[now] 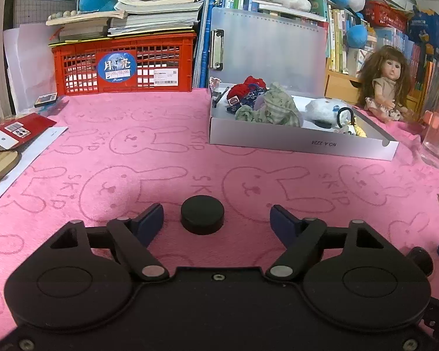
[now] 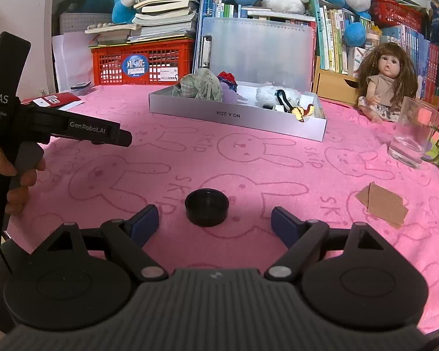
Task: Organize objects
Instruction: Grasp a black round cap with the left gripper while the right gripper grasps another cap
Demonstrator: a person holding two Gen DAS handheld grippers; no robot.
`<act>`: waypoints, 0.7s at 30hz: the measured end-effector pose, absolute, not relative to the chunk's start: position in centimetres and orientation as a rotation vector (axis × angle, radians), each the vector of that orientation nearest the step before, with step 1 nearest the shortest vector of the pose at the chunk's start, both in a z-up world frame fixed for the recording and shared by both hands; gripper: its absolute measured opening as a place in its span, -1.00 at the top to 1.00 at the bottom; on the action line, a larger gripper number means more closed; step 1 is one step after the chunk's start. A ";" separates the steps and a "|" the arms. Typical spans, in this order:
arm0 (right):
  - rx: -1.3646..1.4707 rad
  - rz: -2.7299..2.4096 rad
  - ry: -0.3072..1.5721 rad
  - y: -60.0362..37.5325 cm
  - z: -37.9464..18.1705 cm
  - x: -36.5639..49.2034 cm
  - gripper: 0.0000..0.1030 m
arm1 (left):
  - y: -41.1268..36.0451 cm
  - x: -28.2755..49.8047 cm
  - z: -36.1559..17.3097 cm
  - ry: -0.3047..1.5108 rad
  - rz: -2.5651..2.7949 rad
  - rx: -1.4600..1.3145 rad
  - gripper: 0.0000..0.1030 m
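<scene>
Left hand-held gripper spread, black cap between its pads, untouched, on pink tabletop. Right hand-held gripper likewise spread around black cup. Pick-up stage; next: pinch, carry to box.

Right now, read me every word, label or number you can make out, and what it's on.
"SKIP": pink cloth, repeated.
"NO.A-2224", upside down: white box.
"Moon", with two Chinese characters: sticker on red crate.
"DAS" and "GenRobot.AI": left gripper's handle.
Barcode label on the crate, book spines: too small to read.
</scene>
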State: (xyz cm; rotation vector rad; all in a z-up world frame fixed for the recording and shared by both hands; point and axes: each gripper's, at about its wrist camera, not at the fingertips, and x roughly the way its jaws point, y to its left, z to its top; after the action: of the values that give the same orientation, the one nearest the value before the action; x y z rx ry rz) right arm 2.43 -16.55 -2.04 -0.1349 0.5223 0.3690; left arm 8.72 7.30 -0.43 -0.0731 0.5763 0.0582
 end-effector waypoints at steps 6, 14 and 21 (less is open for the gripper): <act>-0.137 0.362 0.514 -16.4 -2.1 2.3 -0.75 | 6.8 8.6 -0.6 0.566 0.073 -0.037 -0.16; -0.135 0.366 0.512 -16.3 -2.0 2.6 -0.72 | 6.6 8.5 -0.6 0.558 0.065 -0.018 0.04; -0.131 0.387 0.492 -15.9 -2.0 2.2 -0.25 | 6.6 8.3 -0.6 0.549 0.063 -0.017 0.23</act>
State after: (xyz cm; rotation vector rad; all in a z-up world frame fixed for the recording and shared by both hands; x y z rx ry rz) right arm 2.25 -15.94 -2.01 -0.1310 0.4925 0.3871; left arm 8.34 6.57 -0.57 -0.0174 0.5488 0.0630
